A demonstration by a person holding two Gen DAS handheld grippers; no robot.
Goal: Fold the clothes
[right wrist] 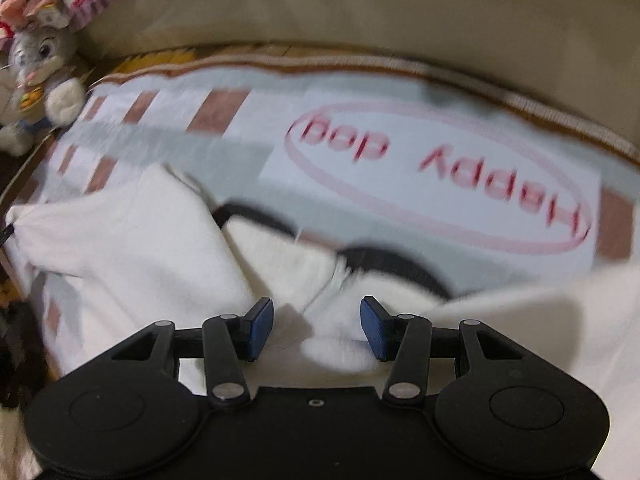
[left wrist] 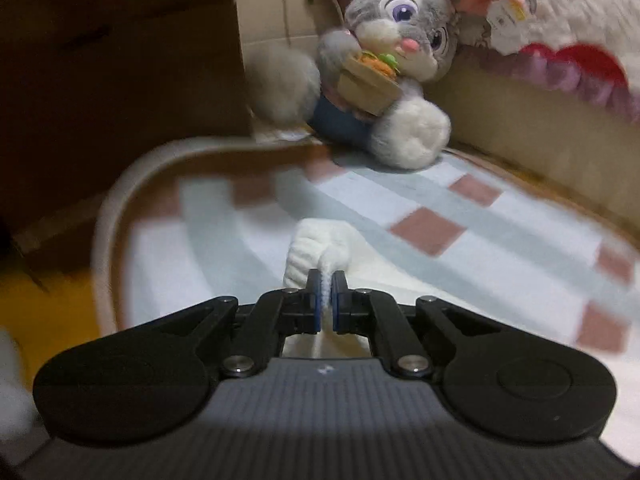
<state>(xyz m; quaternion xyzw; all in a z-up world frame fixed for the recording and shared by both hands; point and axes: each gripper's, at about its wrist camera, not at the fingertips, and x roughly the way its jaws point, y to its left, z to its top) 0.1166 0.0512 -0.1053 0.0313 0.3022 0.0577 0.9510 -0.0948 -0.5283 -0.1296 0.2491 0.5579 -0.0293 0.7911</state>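
White garment (right wrist: 132, 248) on checked blanket (right wrist: 240, 136) | left gripper (left wrist: 326, 292) pinching its cuff | right gripper (right wrist: 317, 328) spread above it

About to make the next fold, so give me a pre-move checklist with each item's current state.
1. Left hand-held gripper pinching the white knit garment: ok, shut on a fold.
2. Right hand-held gripper gripping cloth: not ok, open above it.
3. Garment's black-trimmed neckline visible: ok.
4. Garment flat: not ok, bunched.
5. Grey plush rabbit apart from garment: ok.
6. Checked "Happy dog" blanket smooth: cannot tell, blurred.
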